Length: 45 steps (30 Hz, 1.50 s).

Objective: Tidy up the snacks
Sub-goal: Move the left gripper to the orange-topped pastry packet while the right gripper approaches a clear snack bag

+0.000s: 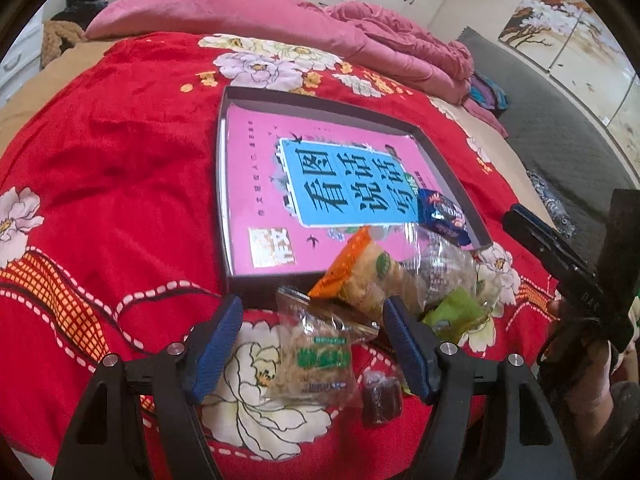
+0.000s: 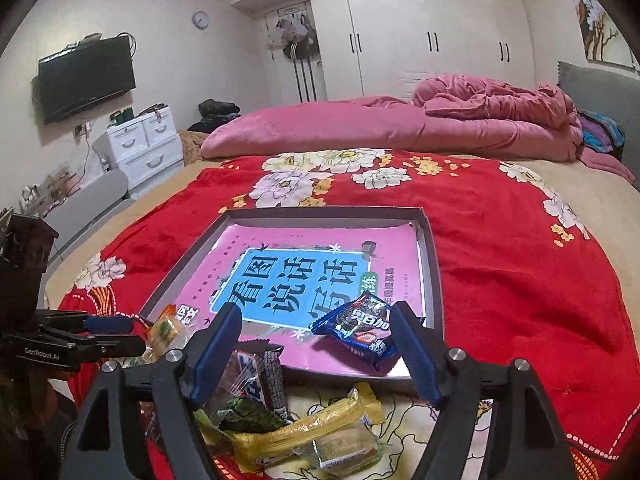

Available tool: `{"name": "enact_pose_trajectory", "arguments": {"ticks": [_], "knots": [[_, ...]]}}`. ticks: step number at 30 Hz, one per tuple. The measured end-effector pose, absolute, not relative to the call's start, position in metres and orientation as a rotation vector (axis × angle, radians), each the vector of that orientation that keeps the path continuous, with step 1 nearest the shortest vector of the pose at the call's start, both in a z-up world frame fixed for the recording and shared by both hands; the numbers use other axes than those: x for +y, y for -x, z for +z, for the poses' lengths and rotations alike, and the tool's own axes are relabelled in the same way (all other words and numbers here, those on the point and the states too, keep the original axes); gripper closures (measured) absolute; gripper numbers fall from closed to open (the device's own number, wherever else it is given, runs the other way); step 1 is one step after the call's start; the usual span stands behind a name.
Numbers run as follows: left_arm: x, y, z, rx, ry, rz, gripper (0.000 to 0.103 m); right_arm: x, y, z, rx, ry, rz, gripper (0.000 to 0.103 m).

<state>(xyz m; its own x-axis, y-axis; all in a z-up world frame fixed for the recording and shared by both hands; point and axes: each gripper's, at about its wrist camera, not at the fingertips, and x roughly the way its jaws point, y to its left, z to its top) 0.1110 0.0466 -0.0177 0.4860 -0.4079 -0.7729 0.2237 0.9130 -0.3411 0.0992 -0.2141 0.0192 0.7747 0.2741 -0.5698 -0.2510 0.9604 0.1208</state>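
A shallow dark tray (image 1: pixel 320 102) (image 2: pixel 434 264) lined with a pink and blue book cover lies on the red floral blanket. A blue snack packet (image 1: pixel 442 214) (image 2: pixel 356 326) lies in the tray's near corner. My left gripper (image 1: pixel 314 312) is open, its jaws either side of a clear packet with a green label (image 1: pixel 316 356). An orange-ended packet (image 1: pixel 360 272), a clear packet and a green one (image 1: pixel 456 312) lie just beyond. My right gripper (image 2: pixel 316 320) is open and empty above the tray's near edge. A yellow packet (image 2: pixel 320 428) and dark bars (image 2: pixel 256 380) lie below it.
A small dark red candy (image 1: pixel 380 398) lies by the left gripper's right finger. A folded pink quilt (image 2: pixel 400 120) lies across the far side of the bed. White wardrobes, a drawer unit (image 2: pixel 144 148) and a wall television (image 2: pixel 86 76) stand beyond.
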Motion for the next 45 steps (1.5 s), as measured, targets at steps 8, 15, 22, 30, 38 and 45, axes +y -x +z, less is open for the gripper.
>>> {"name": "enact_pose_trajectory", "arguments": {"ticks": [8, 15, 22, 30, 38, 45], "knots": [[0.041, -0.104, -0.028, 1.032, 0.216, -0.414, 0.029, -0.213, -0.094, 0.021, 0.615, -0.028, 0.299, 0.027], [0.037, -0.102, -0.034, 1.054, 0.195, -0.410, 0.029, -0.210, -0.084, 0.023, 0.609, -0.003, 0.321, 0.025], [0.035, -0.102, -0.037, 1.066, 0.188, -0.403, 0.029, -0.208, -0.073, 0.023, 0.624, -0.002, 0.344, 0.025], [0.028, -0.100, -0.026, 1.011, 0.183, -0.413, 0.029, -0.215, -0.066, 0.023, 0.634, -0.018, 0.328, 0.025], [0.019, -0.105, -0.023, 0.999, 0.162, -0.414, 0.029, -0.209, -0.059, 0.017, 0.658, 0.004, 0.344, 0.024], [0.016, -0.114, -0.023, 0.994, 0.178, -0.407, 0.029, -0.179, -0.059, 0.012, 0.662, 0.114, 0.379, 0.024]]}}
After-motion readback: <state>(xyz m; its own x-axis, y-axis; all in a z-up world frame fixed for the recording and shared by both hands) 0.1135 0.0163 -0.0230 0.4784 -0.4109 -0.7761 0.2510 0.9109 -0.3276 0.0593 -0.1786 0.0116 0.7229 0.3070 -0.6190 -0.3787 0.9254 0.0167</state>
